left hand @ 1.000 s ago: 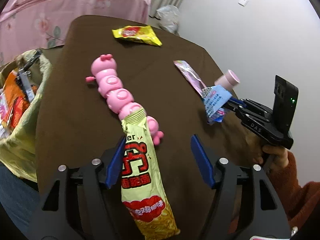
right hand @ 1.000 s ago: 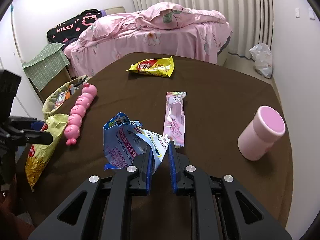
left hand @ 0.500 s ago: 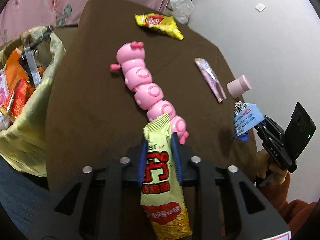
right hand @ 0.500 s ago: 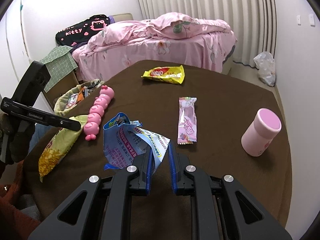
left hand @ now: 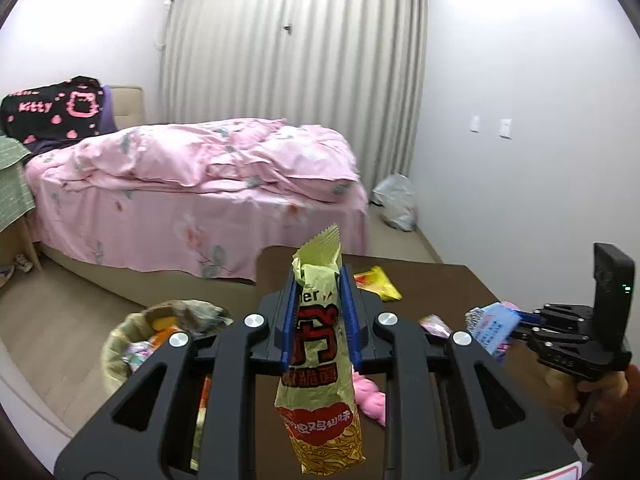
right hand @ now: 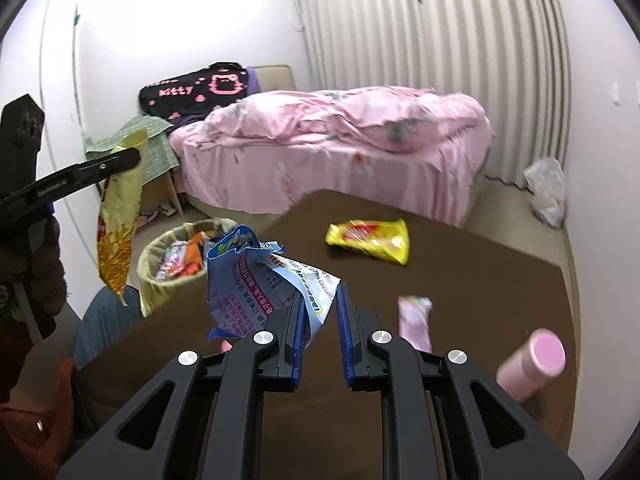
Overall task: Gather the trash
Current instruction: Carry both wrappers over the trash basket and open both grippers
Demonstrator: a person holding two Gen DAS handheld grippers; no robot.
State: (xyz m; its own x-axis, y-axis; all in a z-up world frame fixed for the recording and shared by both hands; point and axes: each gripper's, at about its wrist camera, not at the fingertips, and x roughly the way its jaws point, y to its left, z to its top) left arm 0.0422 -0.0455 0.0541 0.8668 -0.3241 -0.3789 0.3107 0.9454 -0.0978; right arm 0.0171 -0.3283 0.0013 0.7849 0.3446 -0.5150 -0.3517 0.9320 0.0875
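Now that the yellow noodle packet, pinched between the left gripper's blue pads, has been raised off the table, and the blue wrapper is clamped in the right gripper, both are judged ready for the bin ahead-left.

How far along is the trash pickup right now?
Done: the trash bin beside the table already holds several wrappers. In hand: left gripper clamps the yellow noodle bag, lifted; right gripper pinches the blue wrapper. Left on the table: yellow snack packet and pink wrapper.
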